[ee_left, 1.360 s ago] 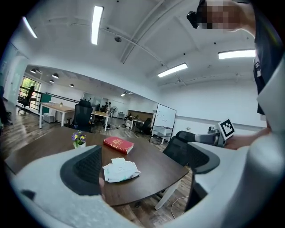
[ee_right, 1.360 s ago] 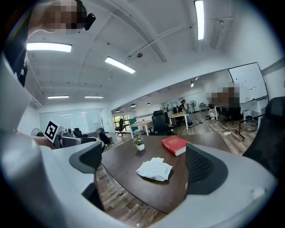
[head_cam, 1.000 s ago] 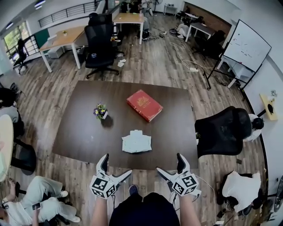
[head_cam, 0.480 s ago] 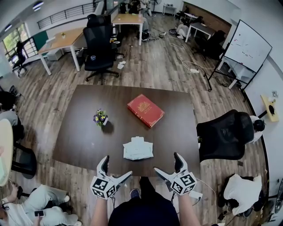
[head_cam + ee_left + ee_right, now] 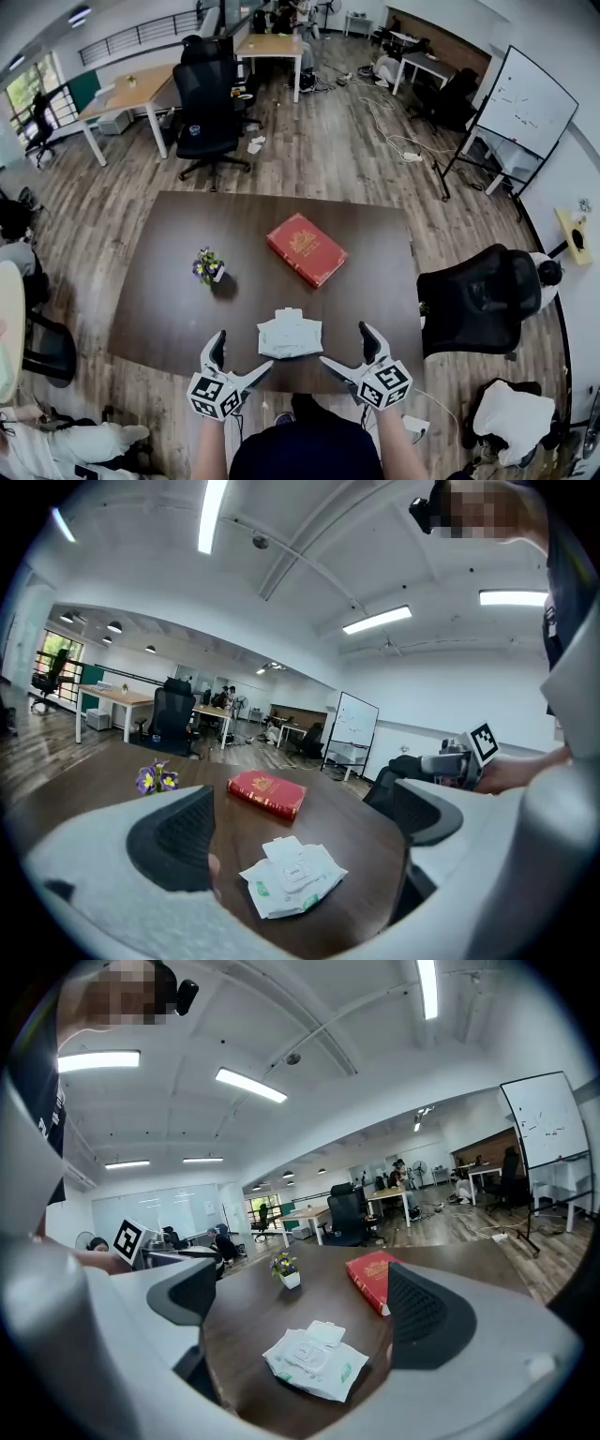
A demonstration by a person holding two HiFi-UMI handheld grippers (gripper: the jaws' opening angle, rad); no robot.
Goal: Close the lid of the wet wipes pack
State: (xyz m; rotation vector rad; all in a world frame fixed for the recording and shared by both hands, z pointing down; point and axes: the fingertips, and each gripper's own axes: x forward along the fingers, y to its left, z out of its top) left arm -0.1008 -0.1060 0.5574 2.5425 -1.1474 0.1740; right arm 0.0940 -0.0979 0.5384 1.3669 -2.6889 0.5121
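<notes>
The wet wipes pack (image 5: 290,335) is a soft, pale, crumpled pouch lying flat on the dark worktop (image 5: 169,300). It sits on the person's side of the red book (image 5: 306,248), apart from it and close to the worktop's near edge. Its lid (image 5: 289,315) is open, a small white flap folded back on the edge that faces the red book. In the left gripper view the lid (image 5: 281,847) shows as a raised square tab above a little label in the middle of the pack (image 5: 291,878), with green marks toward the near corners. The print on the label and on those marks is too small to read, and I cannot tell whether a wipe sticks out of the opening. The left gripper (image 5: 240,358) and the right gripper (image 5: 346,349) hang on the far side of the pack from the red book, over the worktop's edge. The fingers of each are spread wide and grasp nothing, well clear of the pack. A small pot of purple flowers (image 5: 207,266) stands to the left of the red book. In each gripper view the dark finger pads cut off part of the worktop, and the right one covers a corner of the red book (image 5: 372,1277).
</notes>
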